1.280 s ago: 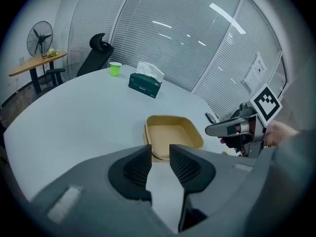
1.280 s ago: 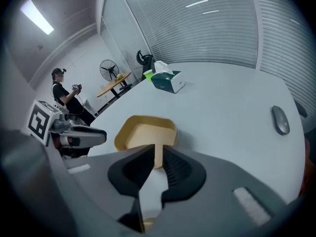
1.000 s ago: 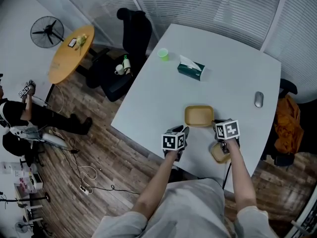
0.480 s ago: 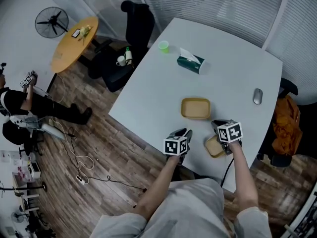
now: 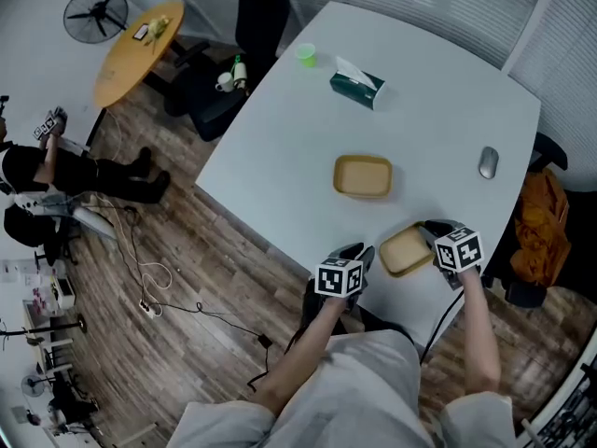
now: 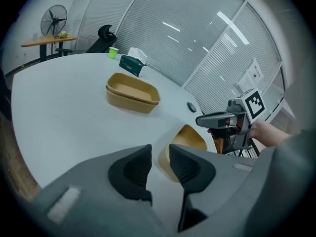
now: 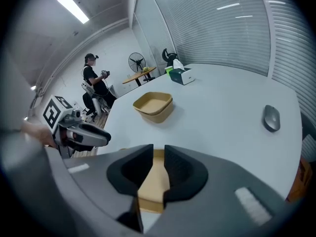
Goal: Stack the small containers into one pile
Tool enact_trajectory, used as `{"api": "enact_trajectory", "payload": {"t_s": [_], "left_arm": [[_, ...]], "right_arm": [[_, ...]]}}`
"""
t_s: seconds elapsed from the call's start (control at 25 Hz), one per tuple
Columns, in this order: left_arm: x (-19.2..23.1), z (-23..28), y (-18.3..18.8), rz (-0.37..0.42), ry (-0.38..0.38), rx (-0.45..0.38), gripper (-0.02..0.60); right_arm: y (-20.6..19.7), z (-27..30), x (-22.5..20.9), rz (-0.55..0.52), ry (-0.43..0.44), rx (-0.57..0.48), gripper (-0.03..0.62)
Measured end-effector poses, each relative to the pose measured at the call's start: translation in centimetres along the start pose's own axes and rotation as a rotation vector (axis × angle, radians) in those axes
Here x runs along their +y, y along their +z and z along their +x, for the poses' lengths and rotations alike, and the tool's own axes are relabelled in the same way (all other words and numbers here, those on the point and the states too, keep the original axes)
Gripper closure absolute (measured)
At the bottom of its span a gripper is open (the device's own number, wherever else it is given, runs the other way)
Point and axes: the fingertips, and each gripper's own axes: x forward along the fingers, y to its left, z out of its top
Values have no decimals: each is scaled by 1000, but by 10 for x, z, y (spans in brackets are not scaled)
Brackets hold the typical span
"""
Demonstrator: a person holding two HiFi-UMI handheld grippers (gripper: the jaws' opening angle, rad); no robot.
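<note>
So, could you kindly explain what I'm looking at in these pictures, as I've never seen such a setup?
There is no robot here: a person holds a two-jaw gripper in each hand. One picture comes from a camera on the person's head, looking down; the other two from cameras riding on the grippers, looking along their jaws. On the white table lie a stack of nested tan rectangular containers, one single tan container, a green tissue box, a small green cup and a grey computer mouse. The left gripper is open and empty. The right gripper has just been opening its jaws, with the single container's rim between them, apparently not pinched.
</note>
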Motion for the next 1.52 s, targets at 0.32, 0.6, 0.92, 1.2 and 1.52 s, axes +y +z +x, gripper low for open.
{"api": "enact_trajectory", "payload": {"t_s": [0.32,0.6,0.92,1.2,1.52], "left_arm": [[-33,4,-36,-55,-9,-1,465],[-42,13,-52,-62,1,46,465],[-40,21,-62,-119,-3,72,465],[-38,27,-63,-131,-12,91,471],[-22,18,-46,-90,-4,83,471]], "right_arm": [[-24,-12,-30,30,-6,43,508],[-43,1,-27,45,12,89,508],[-55,7,-27,64,-6,108,508],[-63,9,-20,74,-14,125,519],[-47,12,-2,78,-12,108,502]]}}
